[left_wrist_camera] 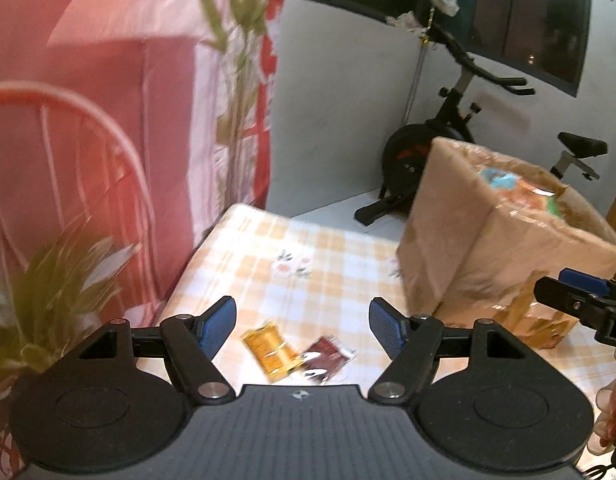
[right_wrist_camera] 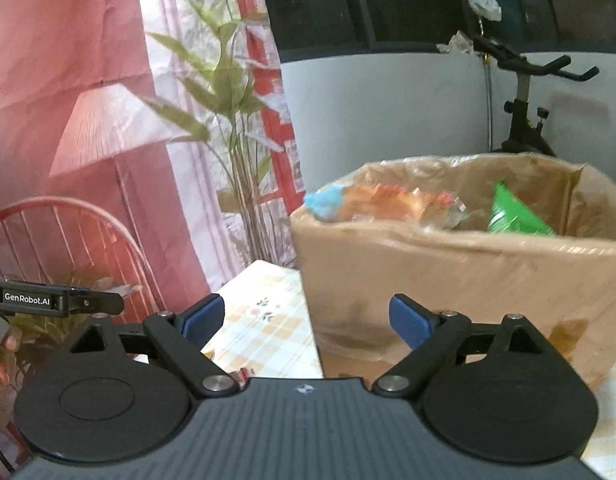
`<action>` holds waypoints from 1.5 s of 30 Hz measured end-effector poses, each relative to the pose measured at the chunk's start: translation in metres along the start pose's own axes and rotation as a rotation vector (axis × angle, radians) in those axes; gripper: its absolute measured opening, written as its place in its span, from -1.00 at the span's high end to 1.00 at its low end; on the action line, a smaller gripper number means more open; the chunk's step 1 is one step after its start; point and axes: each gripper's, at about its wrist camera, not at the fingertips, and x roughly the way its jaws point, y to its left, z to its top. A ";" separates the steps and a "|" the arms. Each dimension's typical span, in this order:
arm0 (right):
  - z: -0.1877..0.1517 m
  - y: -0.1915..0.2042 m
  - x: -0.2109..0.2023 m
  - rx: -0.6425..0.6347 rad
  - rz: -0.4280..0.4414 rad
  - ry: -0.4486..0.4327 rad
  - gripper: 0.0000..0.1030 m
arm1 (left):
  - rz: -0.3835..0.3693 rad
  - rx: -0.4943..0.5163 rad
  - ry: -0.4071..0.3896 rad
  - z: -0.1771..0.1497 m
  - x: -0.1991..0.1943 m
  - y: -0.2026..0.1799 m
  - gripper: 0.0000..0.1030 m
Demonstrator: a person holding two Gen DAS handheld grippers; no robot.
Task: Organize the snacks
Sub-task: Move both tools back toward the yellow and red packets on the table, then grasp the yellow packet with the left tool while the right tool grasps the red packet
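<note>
A yellow snack packet [left_wrist_camera: 270,350] and a dark red packet [left_wrist_camera: 327,356] lie side by side on the checked tablecloth [left_wrist_camera: 308,248]. My left gripper [left_wrist_camera: 302,326] hovers over them, open, with nothing between its blue pads. A tall cardboard box [left_wrist_camera: 480,240] stands to the right on the table. In the right wrist view the box [right_wrist_camera: 460,292] holds a green packet [right_wrist_camera: 512,216], an orange packet [right_wrist_camera: 404,200] and something blue [right_wrist_camera: 326,202]. My right gripper [right_wrist_camera: 308,320] faces the box's near wall, open and empty; its tip also shows in the left wrist view, right gripper [left_wrist_camera: 580,292].
A red wire chair [left_wrist_camera: 67,184] and a leafy plant [left_wrist_camera: 55,280] stand left of the table, before a pink curtain [left_wrist_camera: 127,60]. An exercise bike [left_wrist_camera: 468,120] is behind the box near the white wall. A hand [left_wrist_camera: 610,420] shows at the right edge.
</note>
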 end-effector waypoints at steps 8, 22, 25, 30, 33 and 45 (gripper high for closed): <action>-0.026 0.004 0.029 0.018 -0.003 0.053 -0.78 | 0.032 -0.024 0.058 -0.019 0.033 0.019 -0.44; -0.069 -0.013 0.077 0.073 -0.075 0.158 -0.77 | 0.076 -0.110 0.174 -0.043 0.142 0.017 -0.36; -0.074 -0.019 0.083 0.075 -0.077 0.173 -0.77 | 0.087 -0.120 0.191 -0.046 0.154 0.017 -0.35; -0.078 -0.024 0.088 0.086 -0.076 0.192 -0.76 | 0.101 -0.099 0.194 -0.050 0.163 0.013 -0.34; -0.080 -0.025 0.090 0.090 -0.075 0.199 -0.76 | 0.111 -0.088 0.188 -0.049 0.166 0.012 -0.34; -0.083 -0.025 0.095 0.099 -0.065 0.230 -0.76 | 0.137 -0.003 0.155 -0.060 0.141 0.018 0.28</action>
